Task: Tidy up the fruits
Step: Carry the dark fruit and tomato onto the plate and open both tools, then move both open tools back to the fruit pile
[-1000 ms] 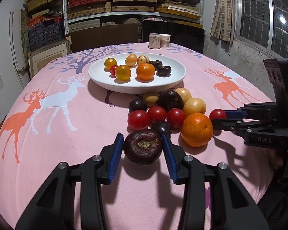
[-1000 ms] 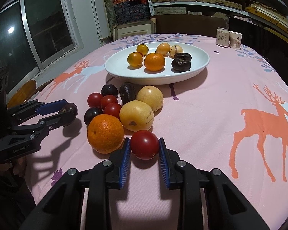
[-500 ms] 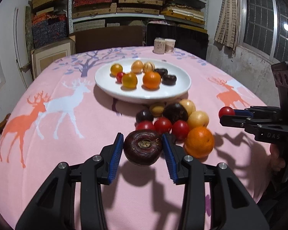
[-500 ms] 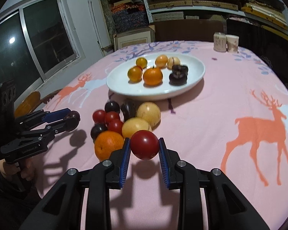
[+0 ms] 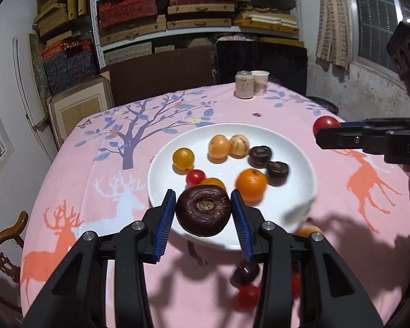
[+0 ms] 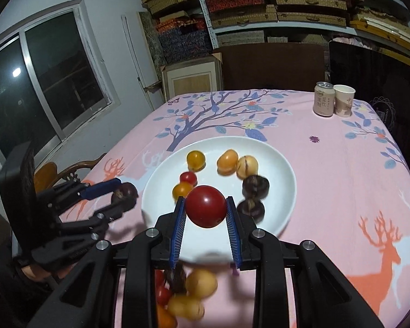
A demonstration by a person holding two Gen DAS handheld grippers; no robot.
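My left gripper (image 5: pixel 203 213) is shut on a dark purple round fruit (image 5: pixel 203 211) and holds it above the near rim of the white plate (image 5: pixel 295 202). My right gripper (image 6: pixel 205 210) is shut on a red tomato (image 6: pixel 205 206) above the plate's (image 6: pixel 281 164) near side. The plate holds several fruits, among them an orange (image 5: pixel 251 184), dark fruits (image 5: pixel 277 172) and yellow ones (image 6: pixel 195 160). Loose fruits (image 6: pixel 194 295) lie on the pink cloth below my grippers. Each gripper shows in the other's view: the right one (image 5: pixel 325 128), the left one (image 6: pixel 124 195).
A can (image 6: pixel 324 102) and a paper cup (image 6: pixel 344 104) stand at the table's far right. A wooden chair (image 5: pixel 5 246) is at the table's left edge. Shelves of boxes (image 5: pixel 194 13) fill the back wall.
Both grippers have risen from the cloth with their fruits and moved forward over the plate. The loose fruit pile now lies below and behind them.
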